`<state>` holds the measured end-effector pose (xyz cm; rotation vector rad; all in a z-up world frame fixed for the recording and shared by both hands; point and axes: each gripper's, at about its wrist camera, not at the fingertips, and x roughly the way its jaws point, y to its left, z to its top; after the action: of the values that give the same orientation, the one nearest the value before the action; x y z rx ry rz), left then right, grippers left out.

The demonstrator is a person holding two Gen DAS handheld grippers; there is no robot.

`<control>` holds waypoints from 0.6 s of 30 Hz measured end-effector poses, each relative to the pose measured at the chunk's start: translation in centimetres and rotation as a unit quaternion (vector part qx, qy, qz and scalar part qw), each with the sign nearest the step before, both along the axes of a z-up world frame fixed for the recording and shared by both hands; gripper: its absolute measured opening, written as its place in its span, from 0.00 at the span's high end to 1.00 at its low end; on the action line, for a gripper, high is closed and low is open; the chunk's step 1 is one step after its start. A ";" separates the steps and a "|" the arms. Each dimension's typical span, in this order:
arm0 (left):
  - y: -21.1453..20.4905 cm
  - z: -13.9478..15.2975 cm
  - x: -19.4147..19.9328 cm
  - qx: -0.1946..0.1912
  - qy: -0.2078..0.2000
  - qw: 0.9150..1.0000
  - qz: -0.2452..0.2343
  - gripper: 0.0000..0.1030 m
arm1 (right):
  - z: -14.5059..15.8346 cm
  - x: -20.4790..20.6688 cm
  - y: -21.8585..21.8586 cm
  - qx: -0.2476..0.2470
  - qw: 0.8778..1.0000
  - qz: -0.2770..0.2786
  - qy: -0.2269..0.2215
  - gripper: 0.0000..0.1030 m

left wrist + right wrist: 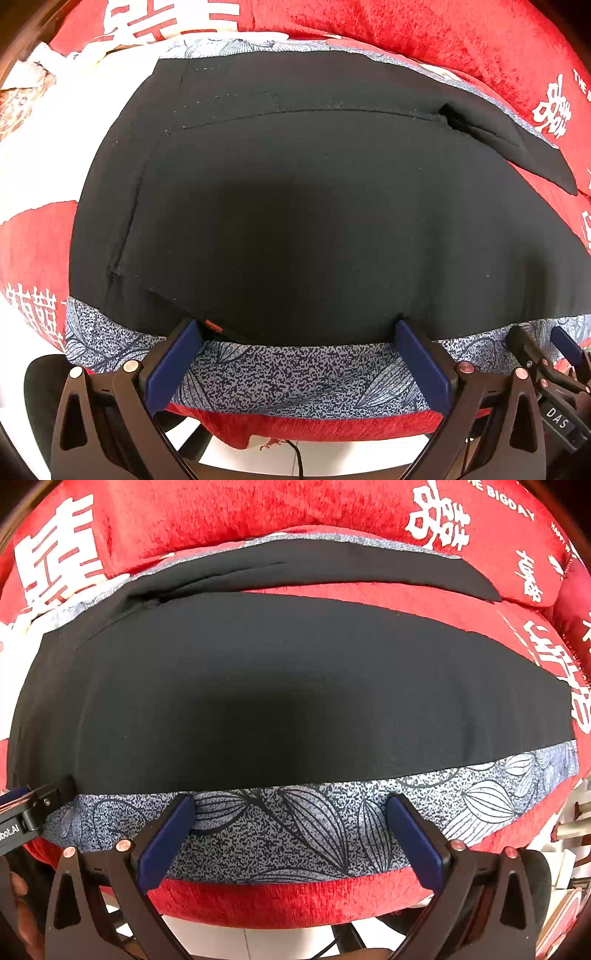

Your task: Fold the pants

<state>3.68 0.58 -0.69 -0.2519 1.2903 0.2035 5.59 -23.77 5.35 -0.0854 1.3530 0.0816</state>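
Black pants (295, 192) lie spread flat on a blue-grey leaf-print cloth (288, 376). The left wrist view shows their waist end with a pocket seam. The right wrist view shows the legs (280, 686), one leg (332, 568) splayed off at the back. My left gripper (295, 332) is open, its blue pads (173, 365) at the pants' near edge, holding nothing. My right gripper (291, 805) is open just short of the near edge, over the patterned cloth (295, 830).
The cloth lies on a red cushion (280, 904) with white characters. Red pillows (424, 33) stand behind. The right gripper shows at the left wrist view's right edge (546, 354), and the left gripper at the right wrist view's left edge (33, 805). White floor (229, 941) lies below.
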 end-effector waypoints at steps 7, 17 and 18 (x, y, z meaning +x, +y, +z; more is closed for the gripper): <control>-0.3 0.3 0.4 0.004 0.007 1.000 -0.002 0.00 | 0.2 0.4 -0.4 -0.004 1.000 0.020 0.013 0.00; 0.7 5.6 3.1 0.015 -0.040 0.999 -0.012 0.00 | 5.5 5.2 1.9 0.029 0.997 0.062 -0.042 0.00; 1.1 5.6 3.9 0.014 -0.037 0.999 -0.007 0.00 | 5.7 6.4 2.8 0.026 0.996 0.068 -0.046 0.00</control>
<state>7.57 1.67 4.92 -0.2241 1.2148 0.1977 12.03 -20.96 11.09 -0.1356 1.2506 0.2258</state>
